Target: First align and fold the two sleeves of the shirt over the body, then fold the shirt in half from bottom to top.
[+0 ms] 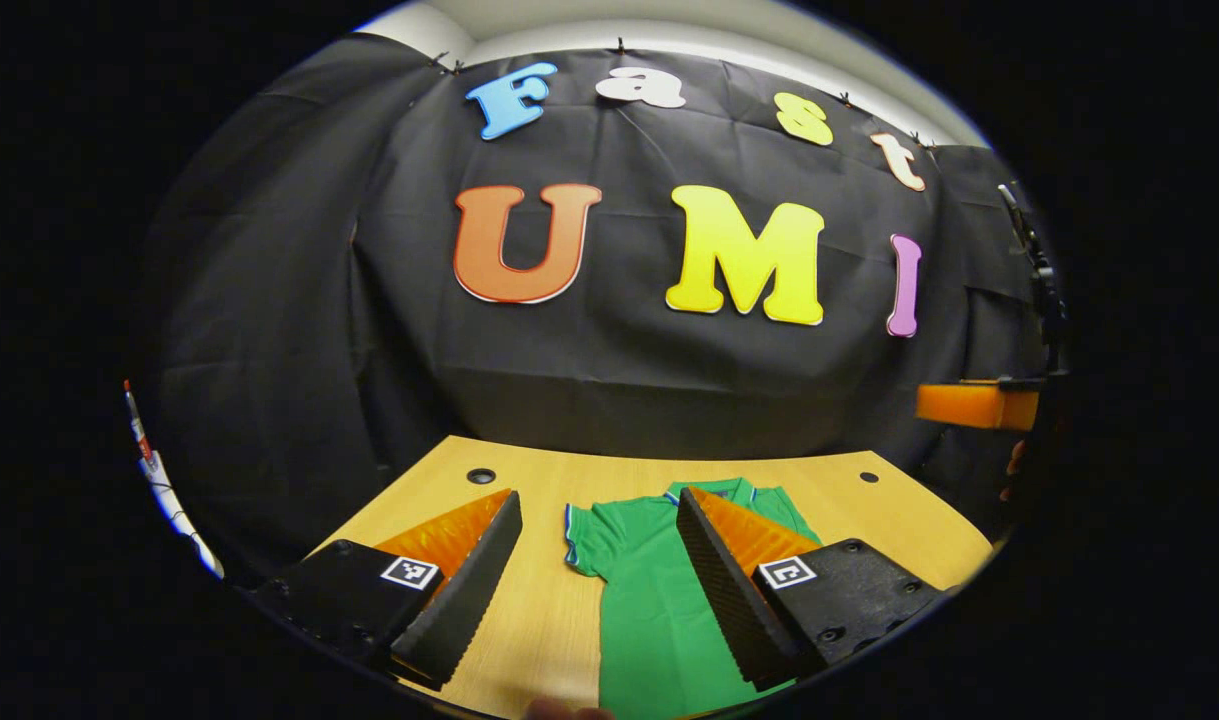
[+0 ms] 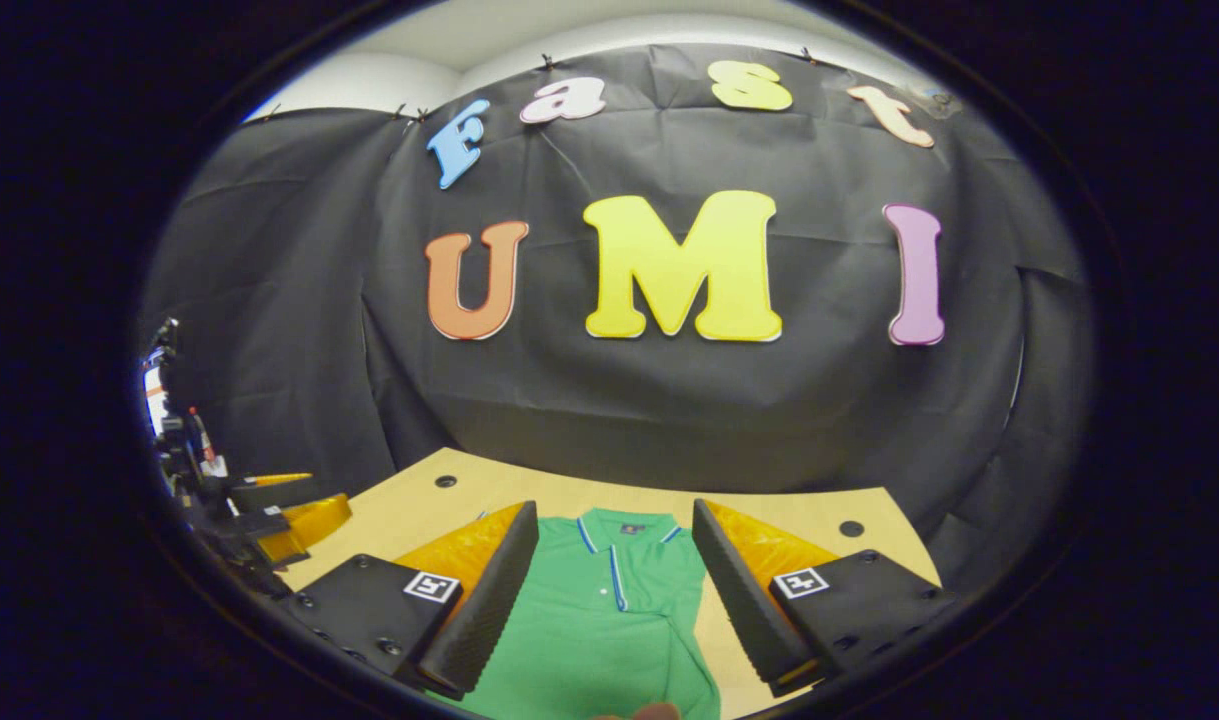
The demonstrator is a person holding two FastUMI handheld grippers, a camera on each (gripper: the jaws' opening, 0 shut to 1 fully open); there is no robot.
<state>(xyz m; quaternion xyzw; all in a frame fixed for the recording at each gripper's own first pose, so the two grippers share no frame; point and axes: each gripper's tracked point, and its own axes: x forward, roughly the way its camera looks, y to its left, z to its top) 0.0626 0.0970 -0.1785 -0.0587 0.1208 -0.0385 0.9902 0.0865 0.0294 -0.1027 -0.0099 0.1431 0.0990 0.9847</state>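
On the wooden table (image 1: 539, 620) in the left gripper view we see the green shirt (image 1: 649, 600) lying flat, collar at the far end, one short sleeve (image 1: 586, 540) spread out to the left, body running toward the near edge. The left gripper (image 1: 599, 530) hangs above the table with fingers spread wide, nothing between them: left finger over bare wood, right finger (image 1: 729, 590) over the shirt's body. We can't tell whether either tip touches anything. Two dark holes (image 1: 481, 476) sit in the table near its far edge, one left, one right. At the right edge we see an orange part (image 1: 974, 405) of other gear, well apart from the shirt. In the right gripper view the shirt (image 2: 609, 625) is centred between the fingers, collar (image 2: 629, 528) far, striped placket running down the middle, a fold line low on its right side. The right gripper (image 2: 614, 535) is also wide open, gripping nothing: its left finger (image 2: 489, 600) over the shirt's left part, its right finger over bare table (image 2: 714, 620) just beside the shirt's right edge. At the far left we see the other gripper (image 2: 269, 510), details too small to read. The table holes (image 2: 851, 528) show here too.
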